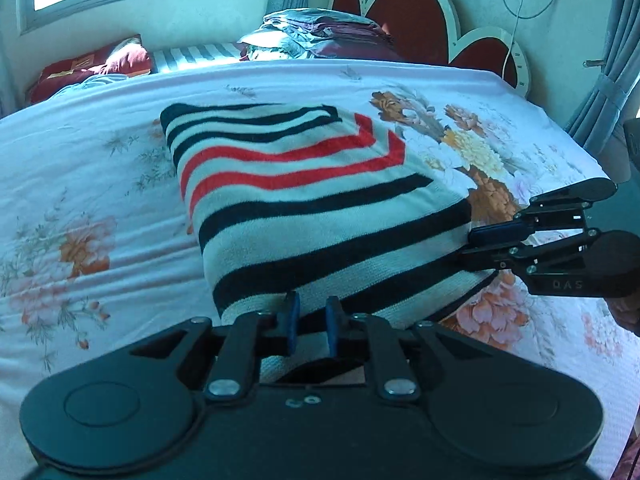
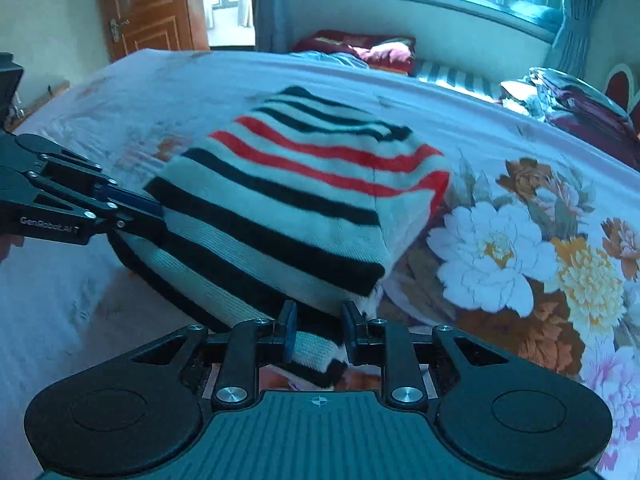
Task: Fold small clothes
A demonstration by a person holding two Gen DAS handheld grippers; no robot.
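- Left tool (image 1: 310, 320): pads narrow, pinching the near hem of the sweater (image 1: 312, 216); the knit passes between its fingers.
- Right tool (image 2: 318, 330): likewise closed on a folded corner of the same hem, cloth bunched between the pads. In the left view it reaches in from the right side at the sweater's edge.
- The sweater, striped black, white and red, lies already folded into a thick block on the bed (image 1: 80, 160), about mid-way across, its near edge lifted by both tools while the far part rests on the floral sheet.
- Handling, as I judge it: soft, light, thick knit; it will sag and drape between the two holds, and layers may slip apart unless all are pinched. The ribbed hem corners look the surest places to hold.
- Room: open sheet lies left, right and beyond the sweater. A pile of folded clothes (image 1: 328, 34) sits well apart at the far edge by the headboard (image 1: 420, 20); pillows (image 2: 360, 50) lie far off under the window.
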